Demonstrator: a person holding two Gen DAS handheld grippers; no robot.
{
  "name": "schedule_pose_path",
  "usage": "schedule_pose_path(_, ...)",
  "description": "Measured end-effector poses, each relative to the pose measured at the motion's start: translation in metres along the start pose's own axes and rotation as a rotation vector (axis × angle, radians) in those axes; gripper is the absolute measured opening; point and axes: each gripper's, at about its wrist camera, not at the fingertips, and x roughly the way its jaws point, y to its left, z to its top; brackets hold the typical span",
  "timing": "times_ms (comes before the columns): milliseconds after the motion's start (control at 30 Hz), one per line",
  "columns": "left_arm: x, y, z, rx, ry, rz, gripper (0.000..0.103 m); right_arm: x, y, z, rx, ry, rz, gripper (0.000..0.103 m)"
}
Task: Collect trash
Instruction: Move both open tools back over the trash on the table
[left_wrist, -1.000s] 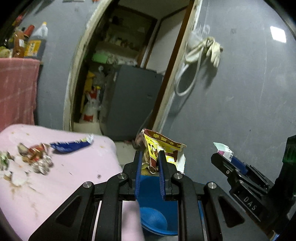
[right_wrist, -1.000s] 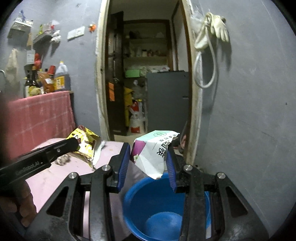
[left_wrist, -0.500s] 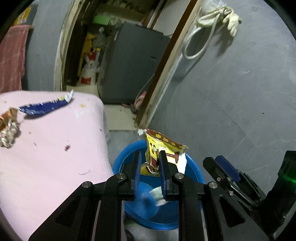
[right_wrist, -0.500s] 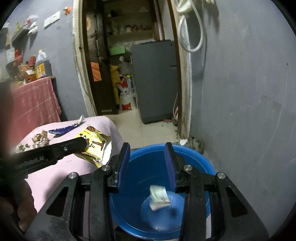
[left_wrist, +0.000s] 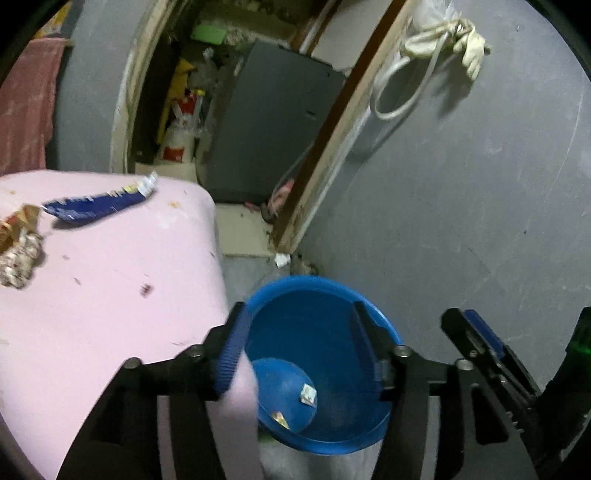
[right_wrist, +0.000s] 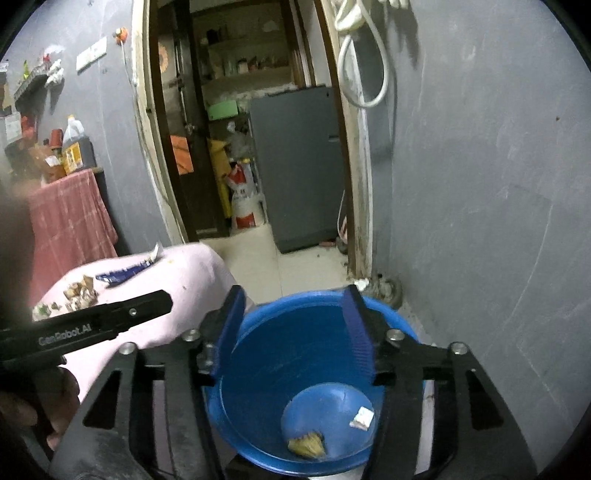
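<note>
Grippers, left gripper (left_wrist: 301, 354) and right gripper (right_wrist: 293, 332), are hanging wide open and empty over the blue bucket (right_wrist: 399, 317) holding two wrappers, while the blue wrapper (left_wrist: 96, 205) is waiting on the pink surface (left_wrist: 110, 295); reaching low and pinching its middle would suit best.

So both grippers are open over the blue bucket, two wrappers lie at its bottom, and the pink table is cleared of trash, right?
Not the table. The left wrist view shows a blue wrapper and crumpled scraps on the pink table. Otherwise correct: left gripper and right gripper open over the blue bucket, two wrappers inside.
</note>
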Motion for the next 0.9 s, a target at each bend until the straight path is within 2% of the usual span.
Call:
schedule_pose_path(67, -0.015, 0.004, 0.004, 0.009, -0.039, 0.02, 0.059, -0.011, 0.007, 0.006, -0.007, -0.041, 0.008, 0.077)
schedule_pose_path(133, -0.032, 0.008, 0.008, 0.021, -0.085, 0.04, 0.07, -0.022, 0.014, 0.011, -0.012, -0.08, 0.016, 0.086)
schedule_pose_path(300, -0.079, 0.023, 0.012, 0.046, -0.227, 0.102, 0.091, -0.043, 0.037, 0.022, -0.021, -0.165, 0.064, 0.103)
schedule_pose_path(633, -0.161, 0.058, 0.002, 0.101, -0.414, 0.251, 0.1, -0.071, 0.103, 0.03, -0.039, -0.272, 0.141, 0.103)
schedule_pose_path(900, -0.219, 0.093, -0.012, 0.108, -0.508, 0.353, 0.101, -0.082, 0.17, 0.026, -0.089, -0.348, 0.19, 0.103)
